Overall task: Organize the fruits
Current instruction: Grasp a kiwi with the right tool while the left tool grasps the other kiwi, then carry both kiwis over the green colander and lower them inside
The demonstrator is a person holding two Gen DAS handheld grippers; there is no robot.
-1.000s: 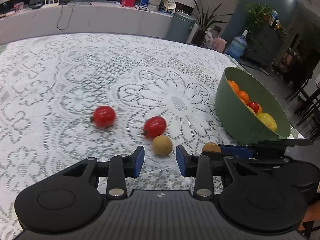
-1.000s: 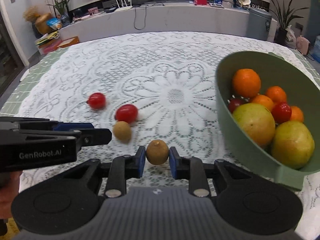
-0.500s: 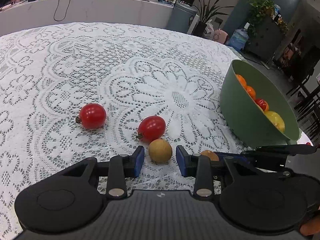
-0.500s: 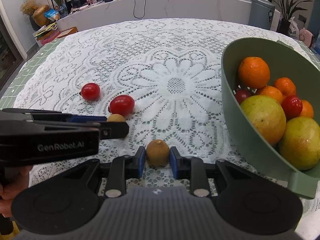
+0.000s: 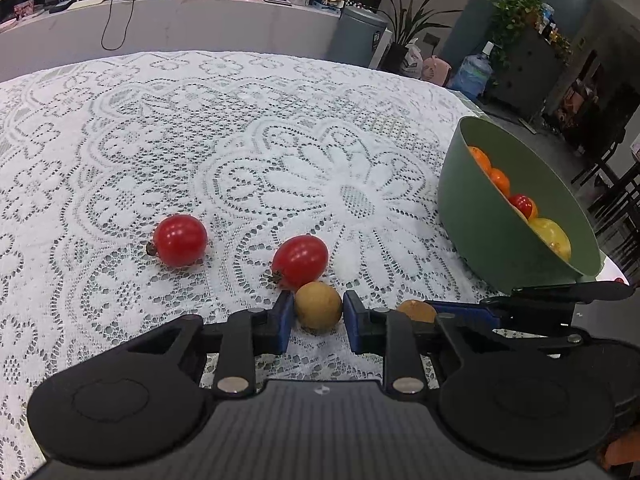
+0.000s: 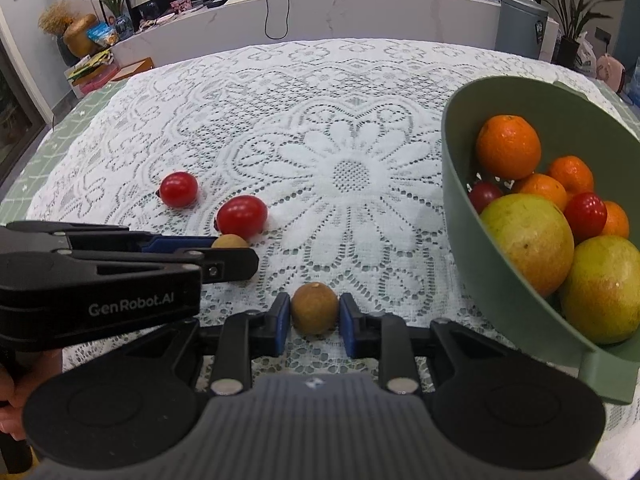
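The left gripper [image 5: 319, 312] has just closed its blue pads on a small round tan fruit [image 5: 319, 306] lying on the white lace tablecloth [image 5: 240, 152], touching an oval red cherry tomato [image 5: 301, 261]. The right gripper [image 6: 312, 317] clamps a second brown fruit [image 6: 314, 308], nearer the green plastic bowl [image 6: 472, 256]. Another tomato [image 5: 180, 240] lies farther from the bowl. The bowl's rim is cut off, and the fruit may be longans.
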